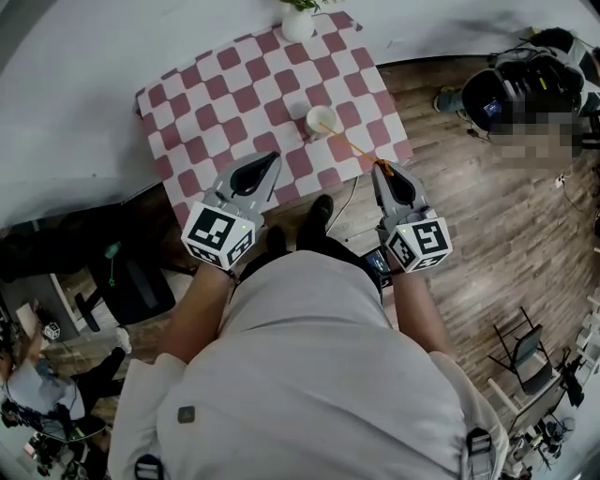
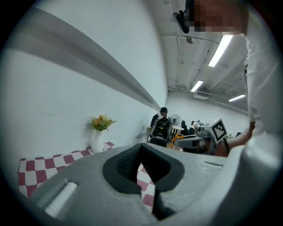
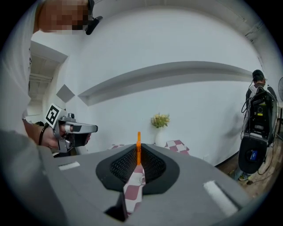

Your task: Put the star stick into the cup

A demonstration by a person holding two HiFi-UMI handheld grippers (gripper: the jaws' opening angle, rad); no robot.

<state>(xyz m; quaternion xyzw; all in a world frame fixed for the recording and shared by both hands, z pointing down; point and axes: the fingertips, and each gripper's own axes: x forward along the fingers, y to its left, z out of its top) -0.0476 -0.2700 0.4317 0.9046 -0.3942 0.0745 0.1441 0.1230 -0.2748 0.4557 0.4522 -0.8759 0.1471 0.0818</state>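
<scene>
Grips the star stick [image 1: 352, 147] in the right claw [image 1: 381, 168], near-right of the cup [image 1: 321, 120], and aims it straight at that cup. Confirms the hold in the right gripper view: right claw [image 3: 138, 155] clamped on the thin orange star stick [image 3: 138, 141], upright dead centre between the jaws, nothing else in there. Reaches with the stick's far end as far as the cup's rim in the head view. Cannot tell whether that tip sits inside the mouth or just above it, and cannot make out the star itself.

Shows the cup white and upright on the red-and-white checked worktop [image 1: 234, 89]. Spots a white vase [image 1: 298, 23] with a sprig of flowers well beyond the cup, at the far edge of the cloth.

Holds the left claw [image 1: 273, 157] near-left of the cup, well apart from it, above the near edge of the worktop. Presses its jaws together on nothing at all. Checks out in the left gripper view too: left claw [image 2: 141, 148] closed at the tips, only a sliver of checked cloth visible below them. Hangs the right claw, on the cup's other side, off the cloth and over the wooden floor [image 1: 469, 216].
</scene>
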